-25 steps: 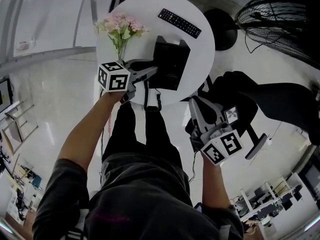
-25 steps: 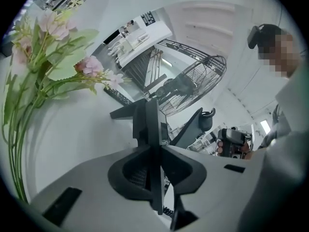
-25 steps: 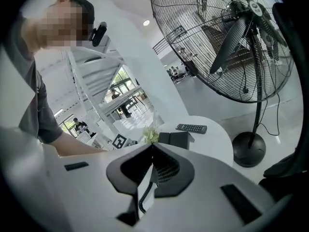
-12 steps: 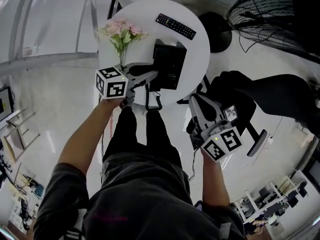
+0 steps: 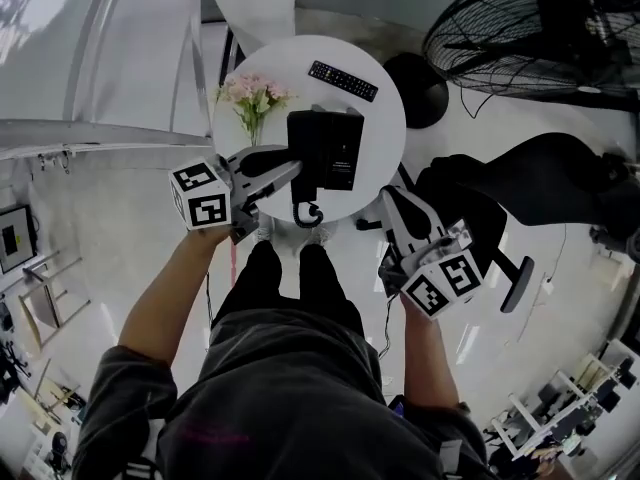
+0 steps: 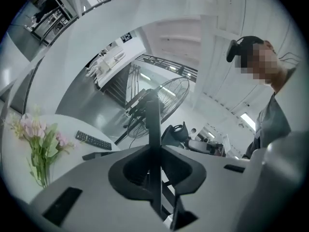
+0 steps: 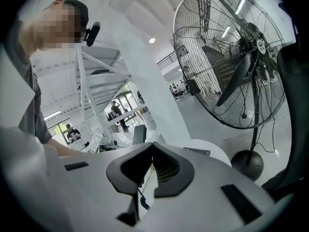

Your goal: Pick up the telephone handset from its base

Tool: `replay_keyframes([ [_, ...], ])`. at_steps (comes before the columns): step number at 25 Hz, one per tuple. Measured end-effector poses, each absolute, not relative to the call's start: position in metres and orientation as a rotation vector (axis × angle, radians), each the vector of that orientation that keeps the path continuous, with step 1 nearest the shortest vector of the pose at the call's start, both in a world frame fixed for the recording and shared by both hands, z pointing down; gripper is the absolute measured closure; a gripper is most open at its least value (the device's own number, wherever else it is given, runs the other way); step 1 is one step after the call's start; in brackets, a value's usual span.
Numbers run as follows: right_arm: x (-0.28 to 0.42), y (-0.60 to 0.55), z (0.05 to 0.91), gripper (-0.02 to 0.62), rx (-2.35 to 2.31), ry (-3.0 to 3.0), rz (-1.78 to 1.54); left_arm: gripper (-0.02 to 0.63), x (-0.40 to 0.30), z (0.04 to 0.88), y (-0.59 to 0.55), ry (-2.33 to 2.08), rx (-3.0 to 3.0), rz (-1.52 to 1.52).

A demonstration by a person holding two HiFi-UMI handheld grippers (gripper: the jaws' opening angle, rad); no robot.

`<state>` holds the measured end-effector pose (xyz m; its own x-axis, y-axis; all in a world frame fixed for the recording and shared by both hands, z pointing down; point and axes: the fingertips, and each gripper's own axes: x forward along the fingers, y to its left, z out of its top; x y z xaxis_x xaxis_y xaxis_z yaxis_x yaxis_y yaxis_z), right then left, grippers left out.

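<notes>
Surrounding telephone base (image 5: 335, 148) | flowers (image 5: 252, 96) beside | remote (image 5: 342, 80) behind | fan (image 5: 530, 28) past table (image 5: 385, 138)

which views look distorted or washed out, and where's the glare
Head view: strong fisheye bending, sheen on the glossy floor, round table nearly blown white. Left gripper view: black vignette corners, handset between the jaws only a dark silhouette. Right gripper view: fan crisp but backlit, edges curved.

The left gripper (image 5: 290, 162) has risen, lifting the handset (image 5: 298, 133) clamped in its jaws, and the right gripper (image 5: 390, 203) rose too.
</notes>
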<state>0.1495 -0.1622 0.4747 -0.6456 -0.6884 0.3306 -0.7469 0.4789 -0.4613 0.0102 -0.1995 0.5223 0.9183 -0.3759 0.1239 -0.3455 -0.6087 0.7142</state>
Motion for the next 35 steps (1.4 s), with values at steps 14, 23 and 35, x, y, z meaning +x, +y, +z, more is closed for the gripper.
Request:
replay_keyframes([
  [14, 0.120, -0.131, 0.379, 0.577, 1.431, -2.725, 0.687, 0.528, -0.028, 0.382, -0.151, -0.451, 2.447, -0.216],
  [23, 0.115, -0.118, 0.340, 0.577, 1.515, -2.761, 0.559, 0.528, -0.039, 0.335, -0.139, -0.397, 2.534, -0.277],
  [35, 0.097, -0.098, 0.306, 0.577, 1.567, -2.785, 0.457, 0.528, -0.059, 0.293, -0.128, -0.347, 2.615, -0.318],
])
